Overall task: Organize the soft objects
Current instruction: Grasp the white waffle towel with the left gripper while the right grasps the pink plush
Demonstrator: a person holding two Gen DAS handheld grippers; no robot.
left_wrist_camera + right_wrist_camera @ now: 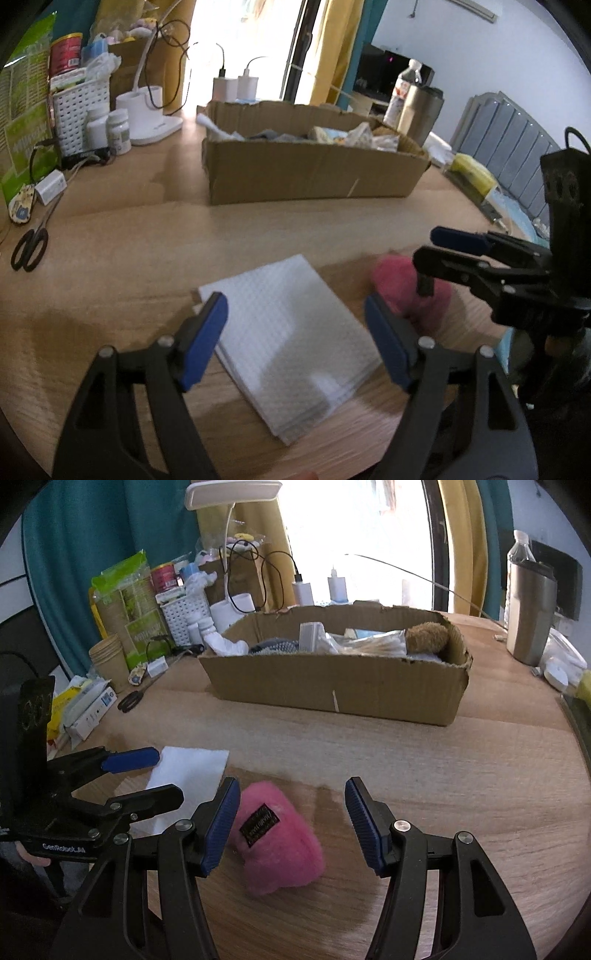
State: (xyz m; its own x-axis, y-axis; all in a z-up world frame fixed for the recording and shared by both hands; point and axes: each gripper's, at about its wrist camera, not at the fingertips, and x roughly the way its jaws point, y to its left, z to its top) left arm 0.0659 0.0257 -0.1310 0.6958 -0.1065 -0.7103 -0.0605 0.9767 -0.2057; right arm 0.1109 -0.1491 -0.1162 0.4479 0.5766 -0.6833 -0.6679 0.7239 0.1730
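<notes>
On near table edge: white folded cloth [291, 332] lying flat between spread fingers of left gripper [295, 332], ungrasped; pink plush item [277, 845] between spread fingers of right gripper [291, 827], ungrasped. Cardboard box [332, 690] behind, already part-filled. Judgement: two items left to box

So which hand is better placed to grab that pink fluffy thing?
The right gripper: its open fingers already sit on either side of the pink hat. The left gripper is open over the white cloth.
</notes>
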